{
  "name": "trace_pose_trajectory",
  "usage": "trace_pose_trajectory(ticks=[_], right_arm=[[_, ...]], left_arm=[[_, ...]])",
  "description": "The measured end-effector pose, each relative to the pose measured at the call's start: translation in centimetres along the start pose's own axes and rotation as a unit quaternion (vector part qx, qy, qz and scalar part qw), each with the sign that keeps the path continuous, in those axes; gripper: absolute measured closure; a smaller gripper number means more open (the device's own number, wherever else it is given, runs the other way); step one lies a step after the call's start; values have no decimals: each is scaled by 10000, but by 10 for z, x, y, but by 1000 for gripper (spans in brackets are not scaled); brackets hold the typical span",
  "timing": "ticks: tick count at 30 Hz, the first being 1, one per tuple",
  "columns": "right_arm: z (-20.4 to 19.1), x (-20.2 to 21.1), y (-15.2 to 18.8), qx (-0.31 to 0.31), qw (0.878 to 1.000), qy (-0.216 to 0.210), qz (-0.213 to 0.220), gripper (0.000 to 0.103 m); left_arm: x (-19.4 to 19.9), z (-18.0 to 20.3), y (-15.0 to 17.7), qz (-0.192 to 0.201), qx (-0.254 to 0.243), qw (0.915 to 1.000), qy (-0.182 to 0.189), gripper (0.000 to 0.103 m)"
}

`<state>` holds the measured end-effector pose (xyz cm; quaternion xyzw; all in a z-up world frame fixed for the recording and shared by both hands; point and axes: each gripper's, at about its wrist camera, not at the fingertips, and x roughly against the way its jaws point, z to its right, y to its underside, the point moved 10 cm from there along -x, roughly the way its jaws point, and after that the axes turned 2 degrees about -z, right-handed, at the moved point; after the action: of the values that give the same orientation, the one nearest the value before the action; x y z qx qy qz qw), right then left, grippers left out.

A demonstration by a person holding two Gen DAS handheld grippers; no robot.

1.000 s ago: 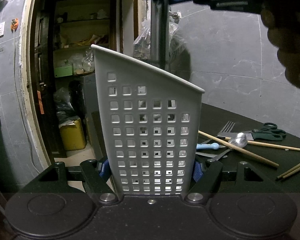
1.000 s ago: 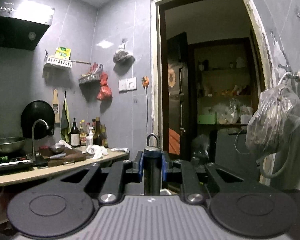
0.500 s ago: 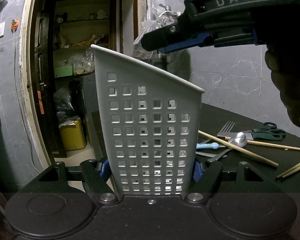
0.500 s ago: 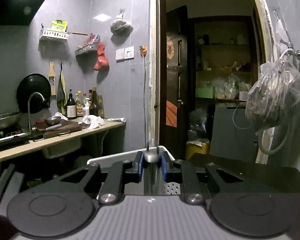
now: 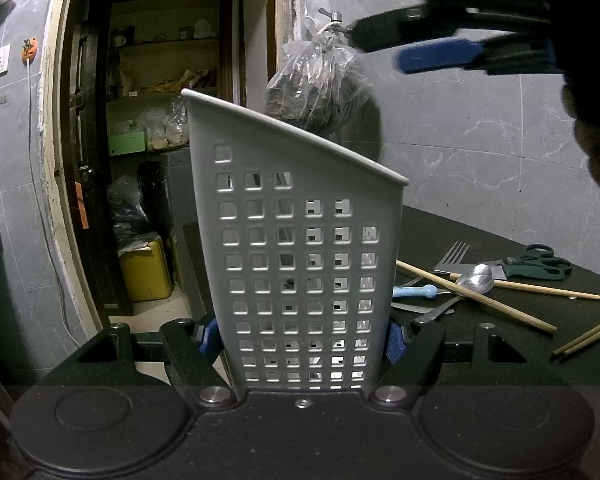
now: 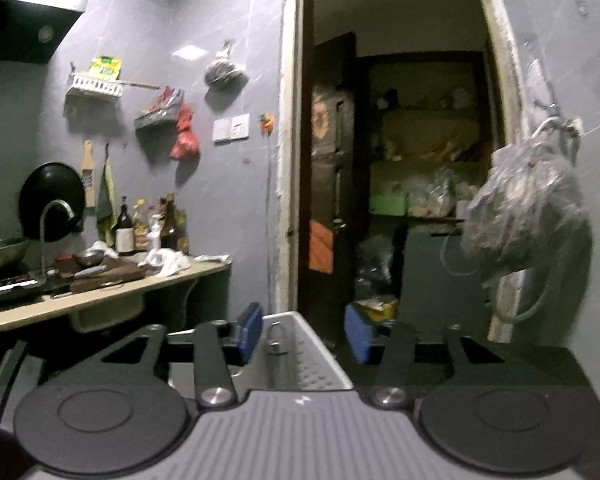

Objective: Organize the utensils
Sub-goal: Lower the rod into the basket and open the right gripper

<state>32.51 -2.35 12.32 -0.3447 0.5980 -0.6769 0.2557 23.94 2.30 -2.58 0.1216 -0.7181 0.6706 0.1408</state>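
My left gripper (image 5: 302, 338) is shut on a tall white perforated utensil holder (image 5: 296, 248) and holds it upright at the black table's edge. My right gripper (image 6: 302, 334) is open and empty above the holder's open top (image 6: 300, 356); a metal utensil stands inside the holder. The right gripper also shows in the left wrist view (image 5: 440, 54), high at the upper right. A fork (image 5: 454, 256), spoon (image 5: 474, 280), blue-handled utensil (image 5: 414, 291), green scissors (image 5: 540, 266) and wooden chopsticks (image 5: 476, 298) lie on the table right of the holder.
The black table (image 5: 500, 344) runs to the right against a grey tiled wall. A plastic bag (image 5: 320, 88) hangs on the wall behind the holder. An open doorway (image 6: 400, 184) to a pantry lies ahead. A kitchen counter (image 6: 100, 292) is at the left.
My right gripper lowered the metal utensil into the holder, opened and let it go, then drew back to the upper right. The left gripper and holder have not moved.
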Motion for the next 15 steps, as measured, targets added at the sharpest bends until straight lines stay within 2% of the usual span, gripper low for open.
trace_pose_trajectory(ticks=[2, 4, 7, 10, 15], right_arm=[[10, 9, 0, -51, 9999, 160, 33, 39], [21, 19, 1, -145, 9992, 365, 92, 23], [39, 35, 8, -302, 9972, 670, 153, 11], [58, 48, 20, -524, 9938, 973, 129, 5], [82, 67, 43, -868, 9870, 1354, 44, 0]], left_arm=[[0, 0, 0, 1, 2, 10000, -1, 28], [0, 0, 0, 1, -4, 10000, -2, 28], [0, 0, 0, 0, -6, 10000, -2, 28], [0, 0, 0, 0, 1, 10000, -2, 28], [0, 0, 0, 0, 0, 10000, -1, 28]])
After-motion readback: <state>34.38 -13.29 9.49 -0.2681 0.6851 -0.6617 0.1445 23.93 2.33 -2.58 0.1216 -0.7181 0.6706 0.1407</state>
